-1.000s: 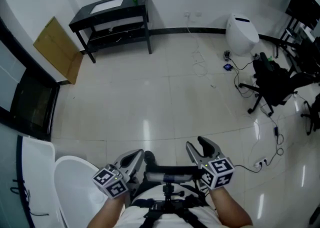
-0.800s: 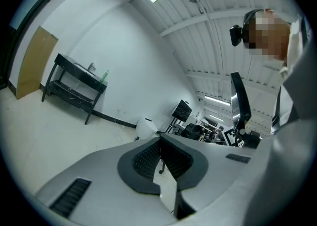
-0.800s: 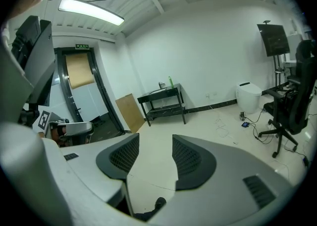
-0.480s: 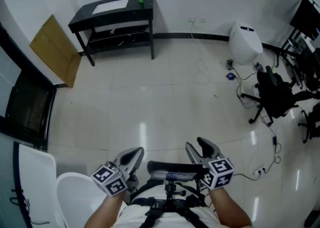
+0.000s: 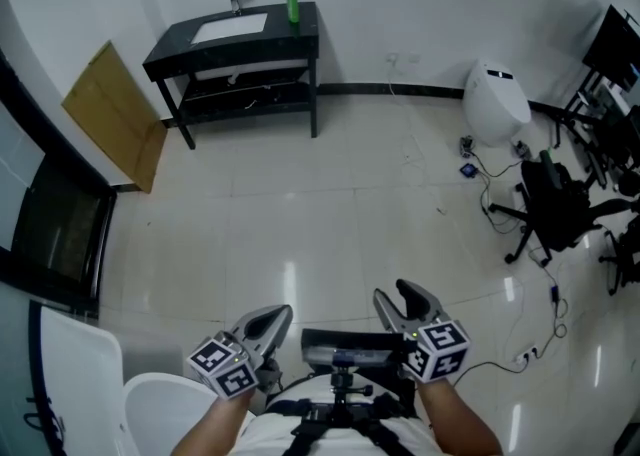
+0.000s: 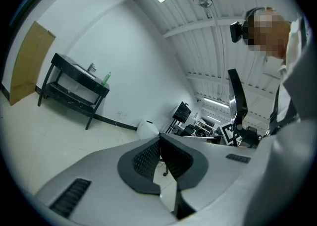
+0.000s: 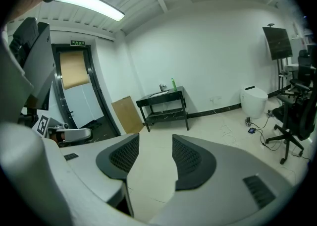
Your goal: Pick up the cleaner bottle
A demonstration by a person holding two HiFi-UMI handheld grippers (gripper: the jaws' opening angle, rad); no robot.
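Approach stage, I'd say: cleaner bottle (image 5: 292, 2) stands upright on the far tabletop (image 5: 300, 26), well apart. Right hand-held gripper (image 5: 397, 294) open and empty, left hand-held gripper (image 5: 277, 315) closed on nothing (next: cross the floor (image 5: 330, 204), line up).

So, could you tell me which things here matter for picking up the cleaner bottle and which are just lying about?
For the job: green bottle, black table under it.
Lying about: cardboard sheet, white toilet, office chair, monitor.

Grey left tool (image 5: 266, 321) and right tool (image 5: 407, 300) bear black-and-white marker cubes (image 5: 437, 349) and black ribbed pads (image 7: 190, 158).
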